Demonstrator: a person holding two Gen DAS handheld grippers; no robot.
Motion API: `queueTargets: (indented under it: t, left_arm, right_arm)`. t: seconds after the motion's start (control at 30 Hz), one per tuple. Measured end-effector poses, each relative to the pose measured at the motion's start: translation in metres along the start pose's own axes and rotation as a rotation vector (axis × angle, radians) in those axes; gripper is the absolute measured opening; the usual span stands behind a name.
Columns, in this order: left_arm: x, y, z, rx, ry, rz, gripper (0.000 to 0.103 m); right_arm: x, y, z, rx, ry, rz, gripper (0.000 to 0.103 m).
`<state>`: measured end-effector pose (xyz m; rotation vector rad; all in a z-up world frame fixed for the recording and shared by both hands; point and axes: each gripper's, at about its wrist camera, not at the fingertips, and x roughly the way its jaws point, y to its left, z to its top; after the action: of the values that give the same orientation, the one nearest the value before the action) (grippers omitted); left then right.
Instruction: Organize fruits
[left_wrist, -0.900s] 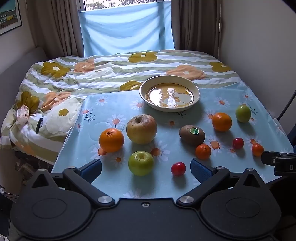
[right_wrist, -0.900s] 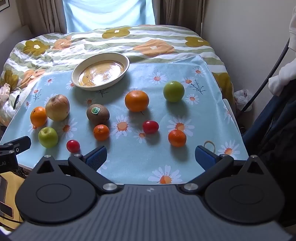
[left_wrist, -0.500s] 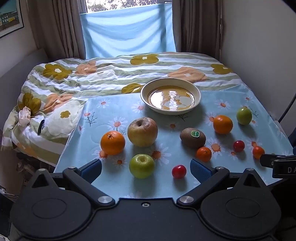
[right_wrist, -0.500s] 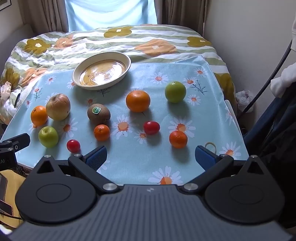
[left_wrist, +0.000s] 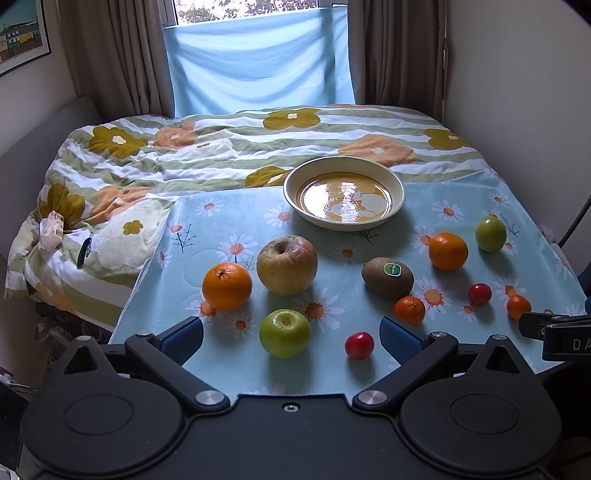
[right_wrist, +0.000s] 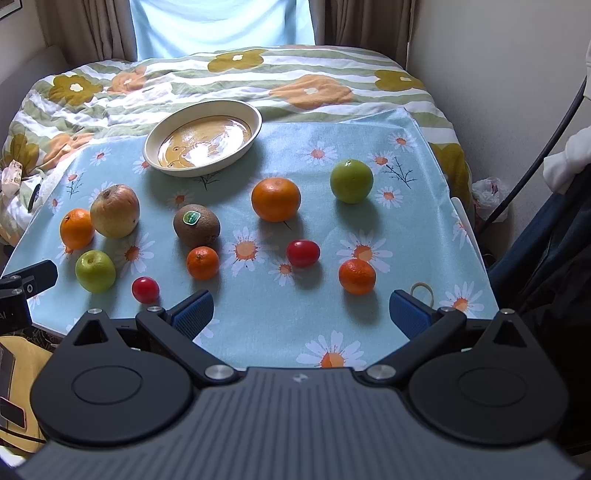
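Right now the left gripper (left_wrist: 291, 332) hangs over the near edge of the table with its jaws spread wide and nothing between the pads; the right gripper (right_wrist: 299, 310) does the same on the right side, equally wide and empty. Over the last second the only change is in the view: the fruits sit slightly lower in the left wrist picture and barely shift in the right, while none of them has moved on the cloth. That suggests both hands are only settling into a start pose, and the sorting is not yet begun.

Nearest the left gripper lie a green apple (left_wrist: 284, 333) and a cherry tomato (left_wrist: 359, 345), with an orange (left_wrist: 226, 285) and a large yellowish apple (left_wrist: 287, 264) just beyond. Nearest the right gripper are a small mandarin (right_wrist: 357, 276) and a red tomato (right_wrist: 303, 253), then another small mandarin (right_wrist: 202, 262) touching or just beside the kiwi (right_wrist: 196, 226), a bigger orange (right_wrist: 275, 199) and a second green apple (right_wrist: 351, 181) farther off. At the far edge of the daisy tablecloth (right_wrist: 406, 229) sits the empty bowl (right_wrist: 155, 151), probably the place the fruit should go
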<state>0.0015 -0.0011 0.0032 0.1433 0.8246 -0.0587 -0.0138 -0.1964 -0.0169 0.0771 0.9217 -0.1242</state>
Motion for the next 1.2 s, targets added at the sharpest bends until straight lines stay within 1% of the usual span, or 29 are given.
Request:
queueTargets:
  t: [0.47, 0.57, 1.2]
  left_arm:
    - [0.0038, -0.0007, 0.0021, 0.001, -0.002, 0.001, 0.103]
    - [0.0046, -0.0012, 0.0032, 0.012, -0.003, 0.011, 0.103]
    - [0.0048, -0.0005, 0.0048, 0.002, -0.003, 0.008, 0.103]
  right_arm:
    - [0.0023, 0.0003, 0.0013, 0.002, 0.003, 0.001, 0.103]
    - [0.0032, 0.0008, 0.0013, 0.002, 0.004, 0.0, 0.103]
    - [0.0029, -0.0001, 0.0021, 0.001, 0.005, 0.001, 0.103]
